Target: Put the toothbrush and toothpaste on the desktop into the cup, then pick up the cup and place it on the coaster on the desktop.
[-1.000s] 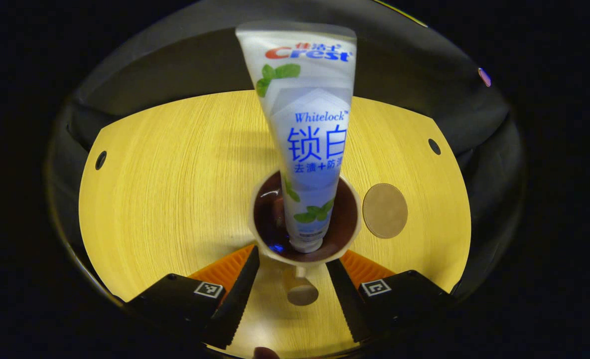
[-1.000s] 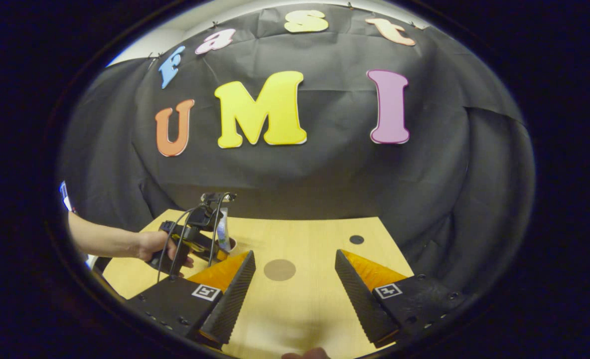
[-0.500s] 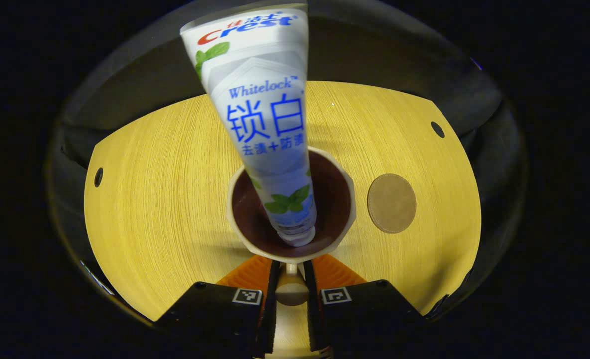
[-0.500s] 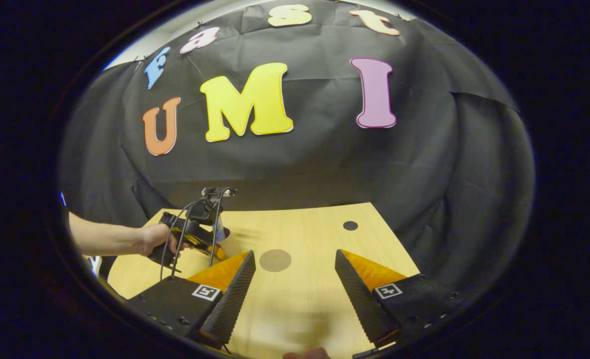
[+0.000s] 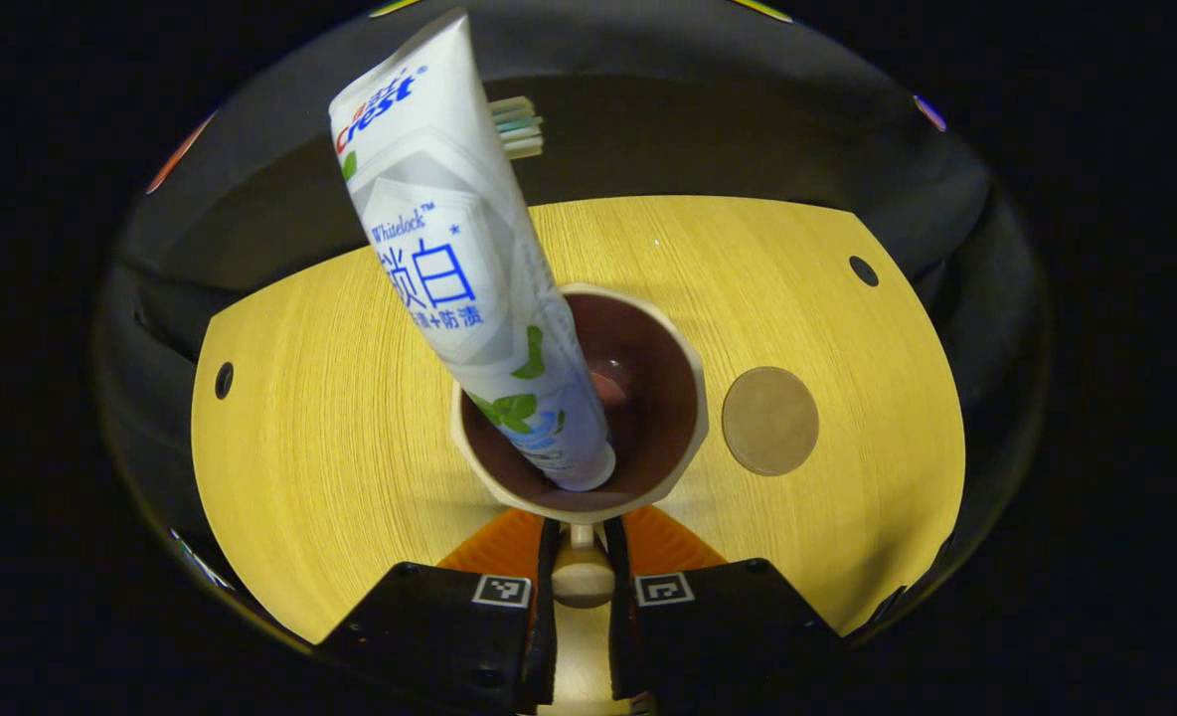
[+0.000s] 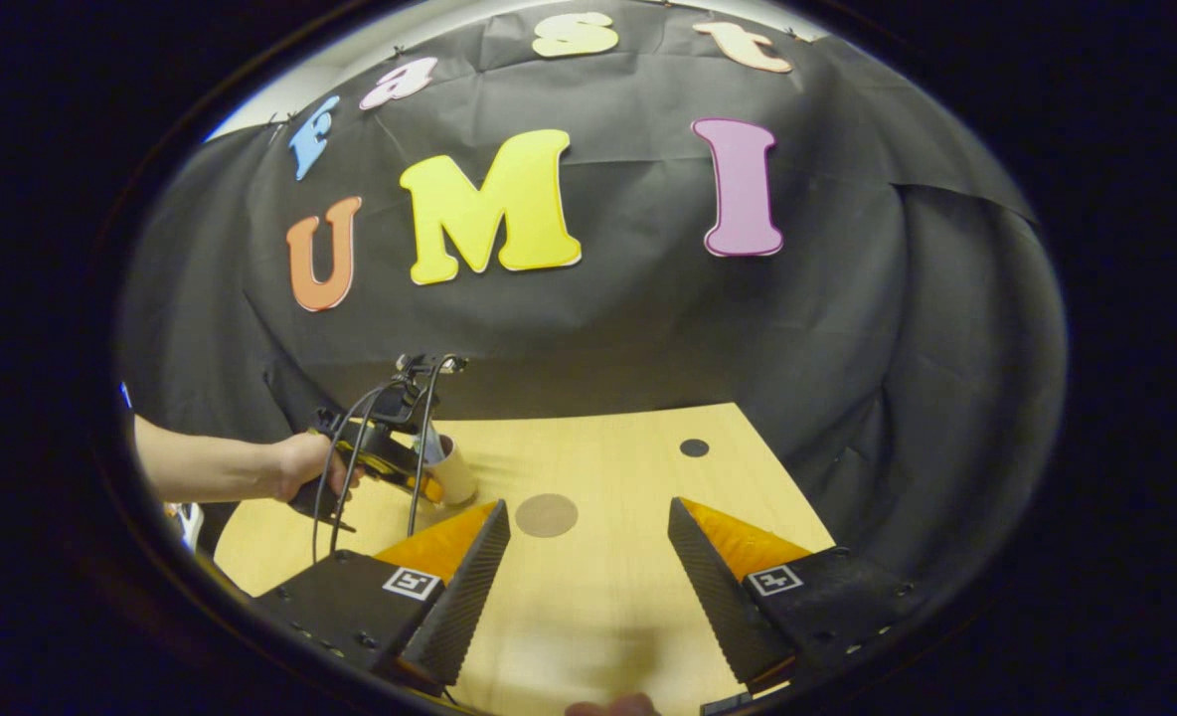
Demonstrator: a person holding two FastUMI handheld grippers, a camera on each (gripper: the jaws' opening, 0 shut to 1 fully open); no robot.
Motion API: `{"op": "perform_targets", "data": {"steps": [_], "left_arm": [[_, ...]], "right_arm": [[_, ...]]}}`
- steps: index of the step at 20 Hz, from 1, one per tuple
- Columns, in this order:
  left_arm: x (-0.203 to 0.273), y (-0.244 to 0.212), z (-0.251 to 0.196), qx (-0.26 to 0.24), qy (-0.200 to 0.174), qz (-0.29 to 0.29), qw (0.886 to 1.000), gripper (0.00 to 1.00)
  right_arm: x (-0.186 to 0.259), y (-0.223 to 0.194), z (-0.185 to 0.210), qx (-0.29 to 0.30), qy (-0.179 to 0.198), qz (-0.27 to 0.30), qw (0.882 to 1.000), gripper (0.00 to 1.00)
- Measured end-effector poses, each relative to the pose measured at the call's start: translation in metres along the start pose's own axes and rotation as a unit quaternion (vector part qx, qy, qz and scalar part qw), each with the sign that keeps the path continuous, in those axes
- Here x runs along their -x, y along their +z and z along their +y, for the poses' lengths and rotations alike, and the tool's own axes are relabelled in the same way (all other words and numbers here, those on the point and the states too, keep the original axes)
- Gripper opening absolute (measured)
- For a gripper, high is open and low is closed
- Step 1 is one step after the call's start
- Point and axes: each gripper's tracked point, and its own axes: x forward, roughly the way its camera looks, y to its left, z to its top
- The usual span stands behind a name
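Since the frame half a second earlier, the toothpaste tube [image 5: 454, 268] had leaned further toward the left of the cup [image 5: 683, 398], uncovering the toothbrush head [image 5: 516, 126] behind its crimped end, while the cup appeared tilted and slightly raised off the desktop [image 5: 330, 398] in the right gripper view. Left gripper [image 5: 581, 577]: both fingers were pressed against the cup's small handle knob [image 5: 582, 577], one on each side, pinching it. Just beyond the fingertips lay the cream-coloured cup with its dark brown interior; the toothpaste tube stood in it cap-down, its cap against the near inner wall. Toothbrush bristles showed above the cup, beside the tube's upper end. To the right of the cup, apart from it, the round brown coaster [image 5: 769, 421] lay flat on the yellow wooden desktop. Right gripper [image 6: 588, 557]: its fingers were spread wide, holding nothing, above the desktop's near part. Beyond its left finger, a hand [image 6: 302, 467] held the left gripper [image 6: 429, 487] at the cup [image 6: 452, 472], left of the coaster [image 6: 546, 515].
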Motion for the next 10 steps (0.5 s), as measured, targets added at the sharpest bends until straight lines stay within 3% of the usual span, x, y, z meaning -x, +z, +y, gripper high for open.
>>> {"op": "perform_targets", "data": {"steps": [2,3,9,10], "left_arm": [[-0.001,0.002,-0.006,-0.007,-0.015,-0.006,1.0,0.28],[-0.002,0.005,-0.011,-0.013,-0.022,-0.009,1.0,0.24],[-0.022,0.006,-0.044,-0.045,-0.053,-0.01,0.998,0.24],[-0.025,0.004,-0.051,-0.048,-0.054,-0.008,0.997,0.24]], "right_arm": [[0.007,0.0,-0.008,0.001,-0.005,-0.009,1.0,0.96],[0.012,0.003,-0.013,0.002,-0.009,-0.014,1.0,0.96],[0.041,-0.003,-0.058,0.006,-0.059,-0.025,0.998,0.93],[0.044,-0.006,-0.067,0.001,-0.069,-0.023,0.997,0.96]]}}
